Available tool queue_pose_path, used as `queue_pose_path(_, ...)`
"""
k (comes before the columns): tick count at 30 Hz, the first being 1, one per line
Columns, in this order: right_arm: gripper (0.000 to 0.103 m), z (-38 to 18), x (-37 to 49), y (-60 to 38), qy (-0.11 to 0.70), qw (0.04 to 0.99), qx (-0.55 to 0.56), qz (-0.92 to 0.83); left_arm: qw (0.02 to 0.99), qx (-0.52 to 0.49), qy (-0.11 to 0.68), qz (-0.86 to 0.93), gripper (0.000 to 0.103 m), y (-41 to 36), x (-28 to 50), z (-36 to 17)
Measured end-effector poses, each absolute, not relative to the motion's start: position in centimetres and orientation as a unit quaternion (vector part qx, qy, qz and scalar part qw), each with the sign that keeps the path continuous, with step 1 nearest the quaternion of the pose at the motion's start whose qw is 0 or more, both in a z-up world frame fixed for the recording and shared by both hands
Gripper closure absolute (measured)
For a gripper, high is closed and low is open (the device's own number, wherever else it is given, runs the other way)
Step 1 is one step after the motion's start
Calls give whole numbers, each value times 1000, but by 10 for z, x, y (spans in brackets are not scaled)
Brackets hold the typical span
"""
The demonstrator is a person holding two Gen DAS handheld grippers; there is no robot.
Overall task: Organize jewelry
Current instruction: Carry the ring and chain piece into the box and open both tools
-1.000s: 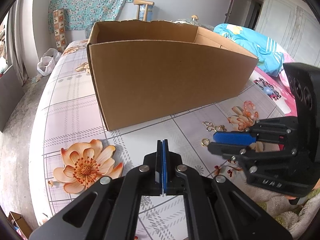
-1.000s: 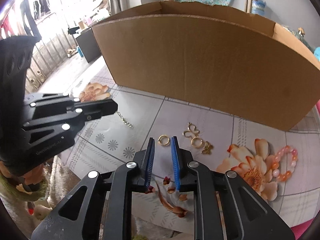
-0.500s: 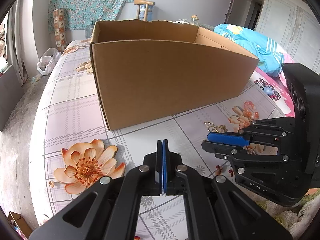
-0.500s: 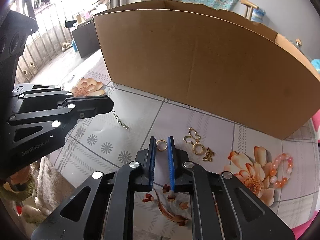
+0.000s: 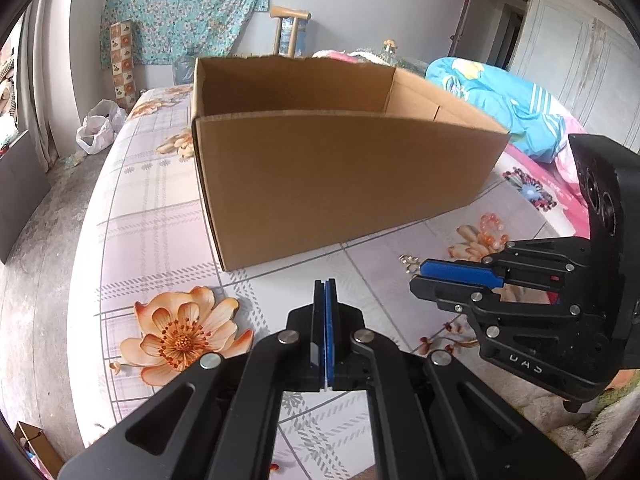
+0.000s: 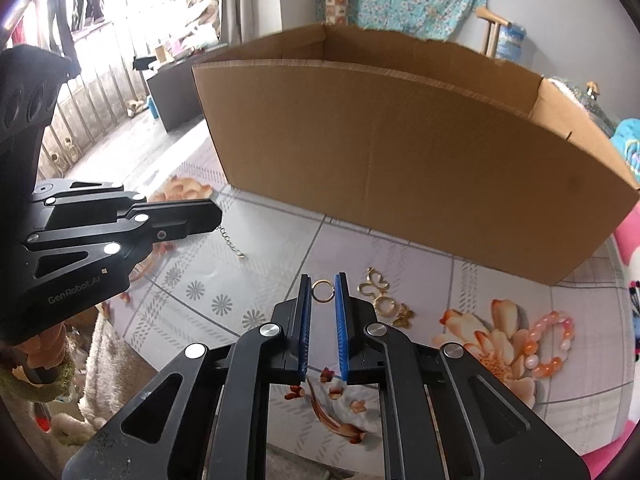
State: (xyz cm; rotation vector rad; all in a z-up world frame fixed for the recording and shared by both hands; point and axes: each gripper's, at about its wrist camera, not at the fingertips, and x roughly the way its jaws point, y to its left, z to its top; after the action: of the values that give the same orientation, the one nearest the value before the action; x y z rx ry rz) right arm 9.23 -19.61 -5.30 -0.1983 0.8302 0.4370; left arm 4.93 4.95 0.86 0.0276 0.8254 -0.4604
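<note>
A small gold ring (image 6: 322, 290) lies between the tips of my right gripper (image 6: 322, 279), and the blue pads (image 6: 341, 320) touch it on both sides. My left gripper (image 5: 325, 282) is shut; in the right wrist view a thin silver chain (image 6: 232, 242) hangs from its tip (image 6: 216, 216) down to the cloth. Just right of the ring lie a gold butterfly-shaped piece (image 6: 375, 282), a gold hoop (image 6: 385, 304) and a small butterfly charm (image 6: 405, 316). A pink and orange bead bracelet (image 6: 554, 340) sits further right. The open cardboard box (image 6: 400, 160) stands behind them.
Everything rests on a bed with a flowered, checked cloth (image 5: 160, 232). The box (image 5: 340, 184) fills the middle of it. My right gripper (image 5: 418, 274) reaches in at the right of the left wrist view. A blue blanket (image 5: 500, 104) lies behind the box, and a fluffy towel (image 6: 108, 360) at the near edge.
The right gripper's jaws have narrowed and moved up to the gold ring, which now sits between the pads. The left gripper has kept shut and still, the chain hanging from it throughout.
</note>
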Motion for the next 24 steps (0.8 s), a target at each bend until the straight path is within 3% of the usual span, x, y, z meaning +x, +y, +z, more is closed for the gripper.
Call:
queue_pose_path(17, 93, 26, 93, -259, 290, 926, -27, 241, 901, 27, 312, -301, 103, 19, 39, 117)
queue_pose_path(24, 93, 56, 156, -289, 310, 914, 7, 261, 893, 40, 313, -319, 103, -6, 88, 145)
